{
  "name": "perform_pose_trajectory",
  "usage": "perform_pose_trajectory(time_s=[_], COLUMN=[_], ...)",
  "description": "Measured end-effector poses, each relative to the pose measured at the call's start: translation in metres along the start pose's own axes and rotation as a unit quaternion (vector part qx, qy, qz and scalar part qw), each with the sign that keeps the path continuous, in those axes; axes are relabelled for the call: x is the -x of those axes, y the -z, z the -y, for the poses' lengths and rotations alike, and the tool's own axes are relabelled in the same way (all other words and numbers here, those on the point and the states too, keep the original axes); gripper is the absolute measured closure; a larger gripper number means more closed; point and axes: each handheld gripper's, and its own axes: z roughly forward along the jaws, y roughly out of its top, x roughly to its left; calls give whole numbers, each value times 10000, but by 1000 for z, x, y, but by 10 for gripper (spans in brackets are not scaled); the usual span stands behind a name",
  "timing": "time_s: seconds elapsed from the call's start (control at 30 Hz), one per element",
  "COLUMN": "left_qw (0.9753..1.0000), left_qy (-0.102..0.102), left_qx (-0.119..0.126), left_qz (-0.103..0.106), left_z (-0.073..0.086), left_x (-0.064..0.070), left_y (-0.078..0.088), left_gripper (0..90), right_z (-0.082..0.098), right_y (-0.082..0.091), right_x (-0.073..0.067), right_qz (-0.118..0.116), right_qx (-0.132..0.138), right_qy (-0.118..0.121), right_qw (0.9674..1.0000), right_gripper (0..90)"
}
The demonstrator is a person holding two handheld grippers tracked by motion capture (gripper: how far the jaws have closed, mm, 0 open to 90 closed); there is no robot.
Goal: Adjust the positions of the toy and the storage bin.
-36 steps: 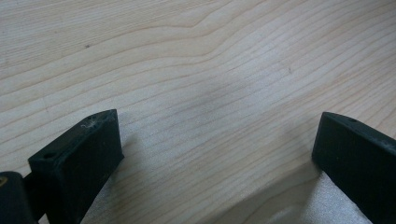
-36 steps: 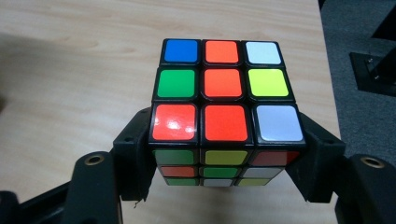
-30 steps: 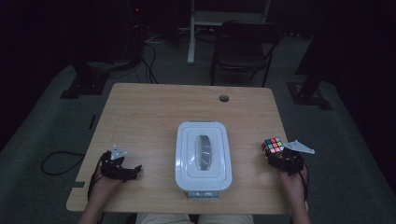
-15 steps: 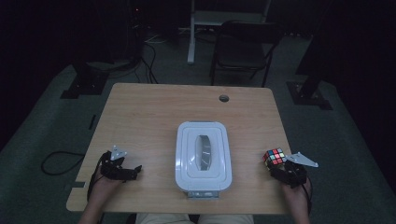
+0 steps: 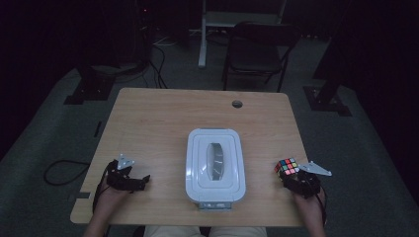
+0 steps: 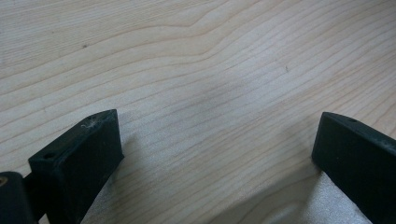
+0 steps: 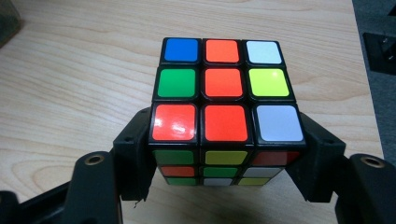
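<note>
The right gripper [image 7: 226,154], pinching the puzzle cube [image 7: 224,93] by its sides, should keep level and lower it squarely onto the counter [image 5: 148,123].

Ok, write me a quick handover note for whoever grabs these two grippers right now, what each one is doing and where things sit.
Right gripper: shut on the puzzle cube, jaws pressing its two sides, near the table's right front corner. Whether the cube touches the wood cannot be told.
Left gripper: open, nothing between the jaws, low over bare wood at the left front.
White lidded container: mid-table, lid on, untouched by either gripper.
Done: cube is gripped.
Left: probably getting the lid off and putting the cube inside; the free left gripper seems best placed for the lid.
</note>
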Motion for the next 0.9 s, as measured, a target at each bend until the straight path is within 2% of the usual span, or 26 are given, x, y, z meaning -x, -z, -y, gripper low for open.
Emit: perform_pose_trajectory(time_s=[0.1,0.2,0.23,0.3,0.43,0.57,0.67,0.7,0.77,0.83,0.9], left_qw=[10000,10000,10000,10000,10000,10000,10000,10000,10000,10000,10000], left_qy=[-21,-22,-21,-22,-16,-7,34,37,43,41,42], left_qx=[0,1,0,-3,-13,-7,-5,-5,-3,-3,-1], left_qz=[15,28,28,31,26,4,-34,-36,-42,-42,-42], left_z=[0,0,0,0,1,1,2,2,2,2,2], left_x=[0,0,0,0,1,1,2,2,2,2,2], left_y=[0,0,0,0,1,1,2,2,2,2,2], left_gripper=[23,24,24,24,24,24,24,23,23,23,23], right_z=[-1,-2,-5,-11,-21,-30,-38,-40,-43,-46,-48], right_y=[1,5,11,17,26,29,28,28,28,26,24], right_x=[3,6,7,6,3,-7,-16,-19,-26,-35,-39], right_qz=[-133,-161,-49,25,-71,-199,-325,-364,-471,-536,-692], right_qx=[-33,63,177,249,411,453,524,577,641,639,620], right_qy=[-81,-227,-226,-156,-69,85,115,125,214,370,389], right_qw=[9999,9996,9996,9996,9991,9987,9980,9976,9966,9958,9949], right_gripper=[289,239,187,164,165,187,187,185,121,137,137])
